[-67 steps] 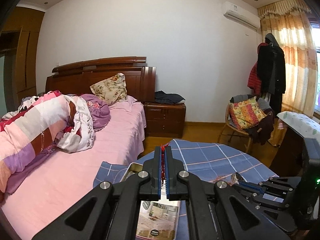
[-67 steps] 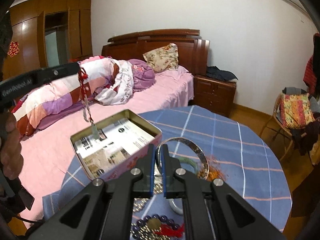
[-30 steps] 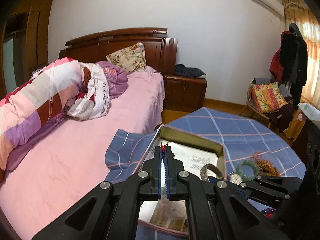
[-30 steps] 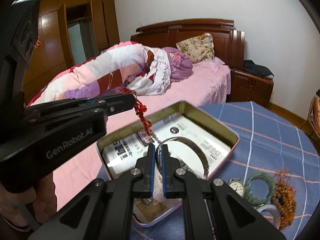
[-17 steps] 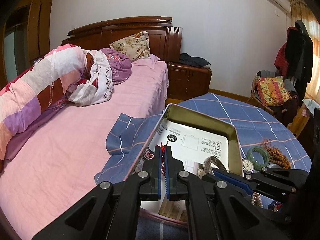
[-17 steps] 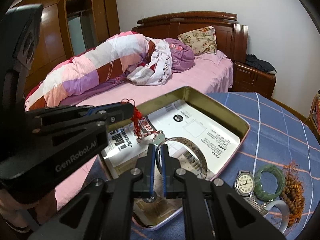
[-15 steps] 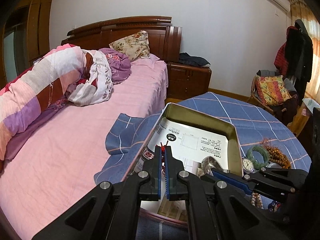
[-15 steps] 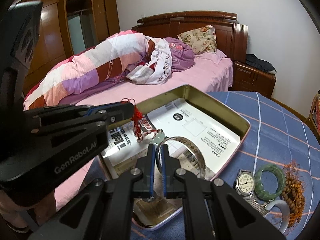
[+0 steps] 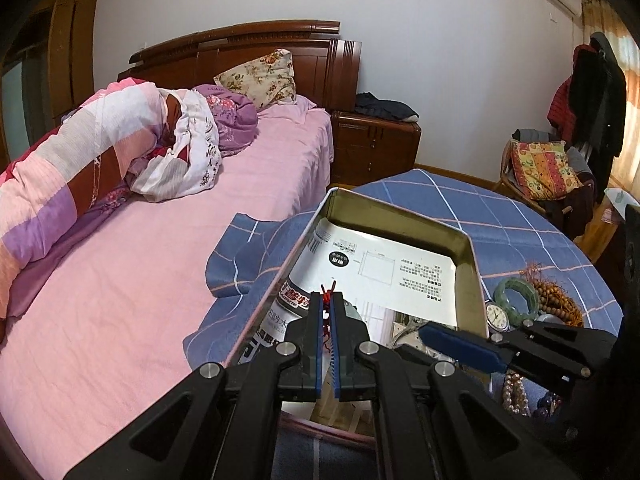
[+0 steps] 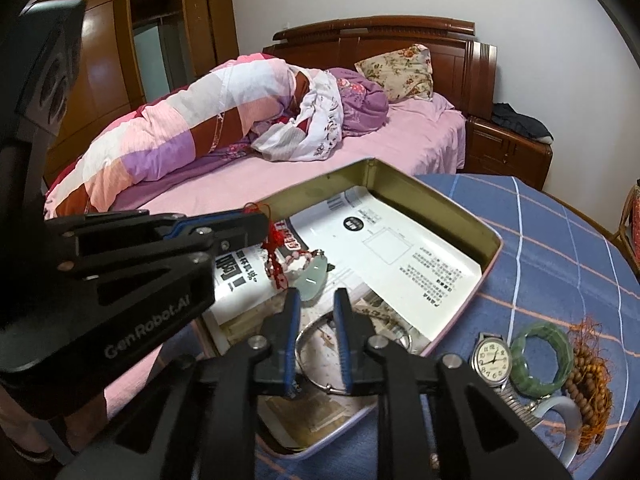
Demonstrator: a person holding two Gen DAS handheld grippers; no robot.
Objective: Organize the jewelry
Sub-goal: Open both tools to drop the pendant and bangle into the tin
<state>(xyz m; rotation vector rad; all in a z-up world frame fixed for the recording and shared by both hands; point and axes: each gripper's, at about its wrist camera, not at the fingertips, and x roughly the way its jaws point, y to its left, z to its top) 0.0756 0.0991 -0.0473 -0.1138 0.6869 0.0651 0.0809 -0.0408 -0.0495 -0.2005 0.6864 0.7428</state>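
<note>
Left fingers (image 10: 256,222) pinch the red-corded pendant (image 10: 310,278) over the tin (image 10: 490,240); right fingers (image 10: 316,300) parted above the bangle (image 10: 320,376).

A big bed (image 9: 120,264) with a pink sheet fills the 9 o'clock side. Its brown headboard (image 9: 256,48) stands at 12 against a white wall (image 9: 440,40). A chair (image 9: 544,172) with clothes sits at 3.
</note>
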